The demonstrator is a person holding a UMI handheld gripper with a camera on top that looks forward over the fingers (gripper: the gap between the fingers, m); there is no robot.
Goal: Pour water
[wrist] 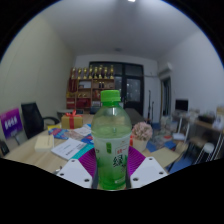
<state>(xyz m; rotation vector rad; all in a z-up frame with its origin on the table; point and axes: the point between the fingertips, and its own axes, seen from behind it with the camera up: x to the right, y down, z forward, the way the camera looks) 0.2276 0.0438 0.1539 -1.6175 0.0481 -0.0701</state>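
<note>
Gripper [112, 172] pinching one green bottle [112, 140], upright between two fingers.

Both purple pads [88, 160] pressed against bottle's sides; one green cap [111, 98] on top. Beyond, one cluttered table [45, 155] with papers [70, 148], one black chair [32, 118] nearby, one shelf [92, 88] against far wall.

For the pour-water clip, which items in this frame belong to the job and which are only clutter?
Belongs to the job:
- green bottle, upright with its cap on, held between the jaws
- gripper, shut on the bottle

Just lying about:
- papers on the table
- black chair
- shelf by the far wall

No cup or glass to receive the water is discernible.
</note>
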